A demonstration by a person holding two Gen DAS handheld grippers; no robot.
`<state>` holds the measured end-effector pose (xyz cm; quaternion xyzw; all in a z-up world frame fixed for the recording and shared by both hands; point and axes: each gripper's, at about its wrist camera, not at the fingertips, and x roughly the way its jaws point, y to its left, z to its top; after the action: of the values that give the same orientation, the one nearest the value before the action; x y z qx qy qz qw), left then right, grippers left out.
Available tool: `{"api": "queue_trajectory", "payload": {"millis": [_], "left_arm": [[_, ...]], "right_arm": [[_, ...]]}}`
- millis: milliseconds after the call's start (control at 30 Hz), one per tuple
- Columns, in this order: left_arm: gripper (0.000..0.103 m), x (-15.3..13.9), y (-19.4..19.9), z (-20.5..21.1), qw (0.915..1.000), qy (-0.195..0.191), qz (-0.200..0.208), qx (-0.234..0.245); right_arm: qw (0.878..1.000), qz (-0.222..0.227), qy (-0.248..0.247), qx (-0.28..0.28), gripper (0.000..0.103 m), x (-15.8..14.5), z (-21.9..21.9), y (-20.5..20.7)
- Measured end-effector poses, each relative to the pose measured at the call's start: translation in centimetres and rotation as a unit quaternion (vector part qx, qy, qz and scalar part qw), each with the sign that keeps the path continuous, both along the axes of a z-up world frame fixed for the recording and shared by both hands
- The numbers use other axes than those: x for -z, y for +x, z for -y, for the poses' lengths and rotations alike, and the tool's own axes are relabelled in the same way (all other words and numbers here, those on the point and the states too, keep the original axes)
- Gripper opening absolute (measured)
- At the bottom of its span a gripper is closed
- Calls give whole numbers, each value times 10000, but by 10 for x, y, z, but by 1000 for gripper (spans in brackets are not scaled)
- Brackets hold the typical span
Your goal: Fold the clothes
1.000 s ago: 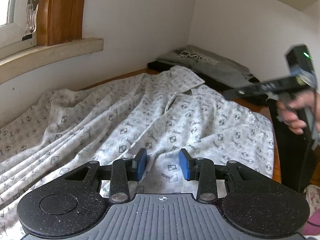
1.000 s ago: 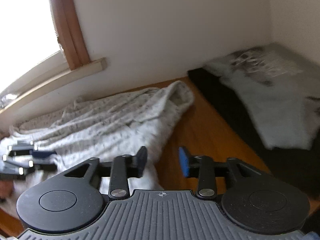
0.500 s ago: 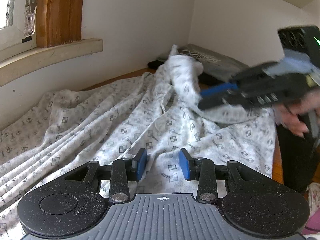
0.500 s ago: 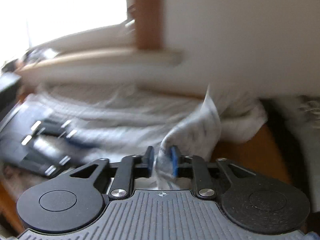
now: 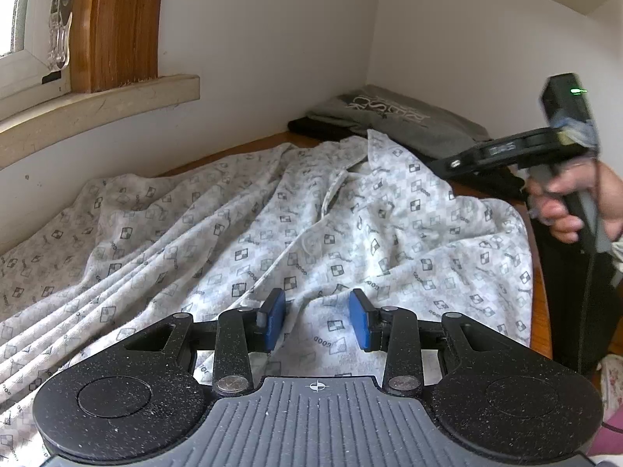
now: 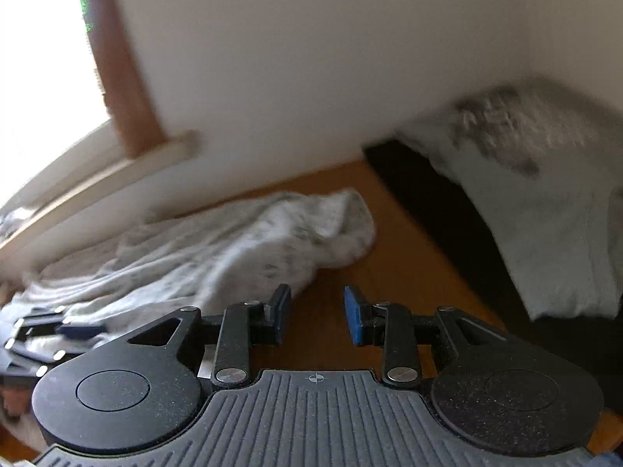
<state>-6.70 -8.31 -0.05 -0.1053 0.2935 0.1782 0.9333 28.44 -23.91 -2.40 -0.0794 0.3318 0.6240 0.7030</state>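
Two grippers hover over a patterned shirt (image 5: pixel 296 225) spread on the wooden table (image 6: pixel 405 241). The left gripper (image 5: pixel 317 321) hangs released above its hem at 6 o'clock. The right gripper (image 6: pixel 317 315), at 3 o'clock, is opening with nothing between its jaws.

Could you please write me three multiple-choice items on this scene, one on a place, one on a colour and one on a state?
1. Where does the folded grey garment lie?
A. in the corner where the walls meet
B. on the window sill
C. under the left tool

2. What colour are the pads on the left tool's fingers?
A. red
B. blue
C. yellow

3. What is clamped in the right tool?
A. the patterned shirt
B. a black garment
C. nothing

Answers: 1 A, the folded grey garment sits in the wall corner. 2 B, the pads on the left tool are blue. 3 C, the right tool is opening over bare wooden table, with the patterned shirt off to one side.
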Motion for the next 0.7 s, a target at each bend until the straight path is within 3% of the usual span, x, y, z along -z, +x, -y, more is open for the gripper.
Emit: {"api": "queue_trajectory", "payload": {"millis": [67, 133, 267, 400, 500, 567, 700], "left_arm": [[40, 0, 0, 0, 10000, -14, 5, 1], [40, 0, 0, 0, 10000, -20, 7, 2], [40, 0, 0, 1, 10000, -21, 6, 3], [40, -1, 0, 1, 10000, -30, 8, 4], [40, -3, 0, 1, 10000, -39, 9, 6], [40, -4, 1, 1, 10000, -40, 8, 4], [40, -4, 1, 1, 10000, -26, 3, 4]], "right_arm": [[9998, -84, -73, -188, 33, 3, -12, -4], [9992, -111, -47, -391, 41, 2, -21, -13], [9969, 1, -8, -793, 42, -5, -35, -37], [9932, 38, -116, -1158, 56, -5, -45, -52], [9907, 122, -245, -1332, 56, -2, -52, -59], [9897, 133, -229, -1405, 47, -1, -52, -61], [9907, 534, 57, -1254, 7, -13, -40, -65]]}}
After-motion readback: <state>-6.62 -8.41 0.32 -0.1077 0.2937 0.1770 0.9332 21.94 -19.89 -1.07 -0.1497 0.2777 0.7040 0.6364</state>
